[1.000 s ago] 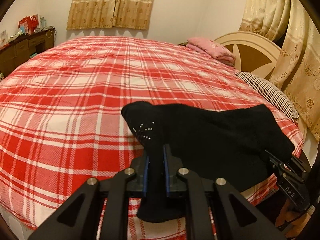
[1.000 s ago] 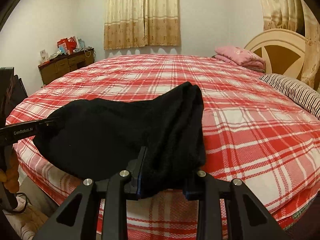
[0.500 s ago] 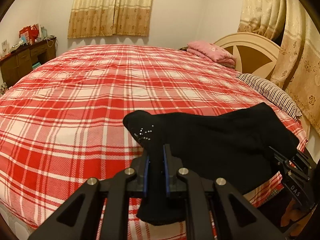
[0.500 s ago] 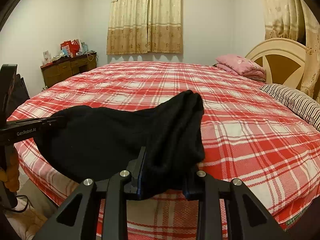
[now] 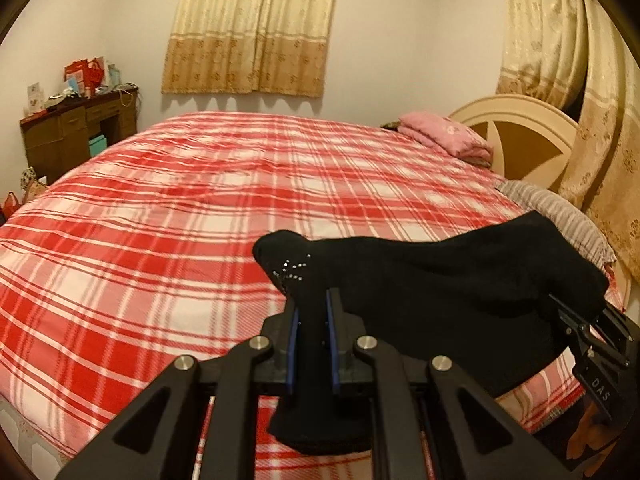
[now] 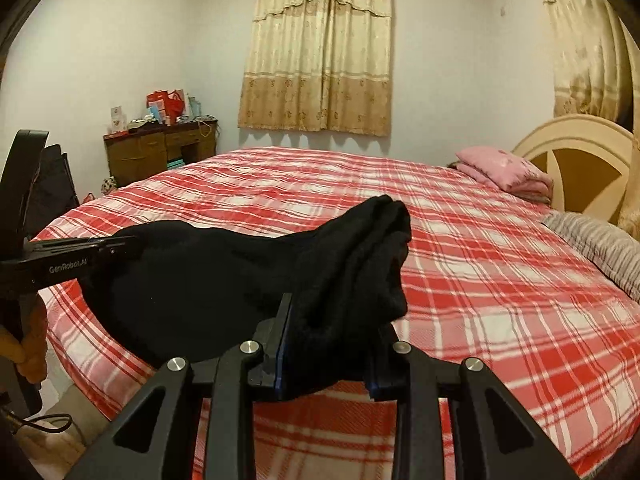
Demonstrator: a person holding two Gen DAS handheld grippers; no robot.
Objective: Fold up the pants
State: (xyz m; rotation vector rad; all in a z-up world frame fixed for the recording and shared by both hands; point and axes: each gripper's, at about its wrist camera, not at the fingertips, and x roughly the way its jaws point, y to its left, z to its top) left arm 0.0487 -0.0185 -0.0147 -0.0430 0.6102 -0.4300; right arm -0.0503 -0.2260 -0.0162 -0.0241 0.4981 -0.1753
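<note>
The black pants (image 5: 440,284) hang stretched between my two grippers above the near edge of the red plaid bed (image 5: 180,216). My left gripper (image 5: 312,308) is shut on one end, which has small silver studs. My right gripper (image 6: 332,320) is shut on the other bunched end (image 6: 360,264). The right gripper (image 5: 580,324) shows at the right edge of the left wrist view. The left gripper (image 6: 100,252) shows at the left of the right wrist view.
A folded pink blanket (image 5: 444,136) lies by the cream headboard (image 5: 520,136). A striped pillow (image 5: 560,216) sits at the bed's right side. A wooden desk (image 5: 76,132) with clutter stands at the far left wall. Curtains (image 5: 256,28) hang behind.
Both grippers have risen and tilted up with the pants still held. More of the wall and curtains shows now.
</note>
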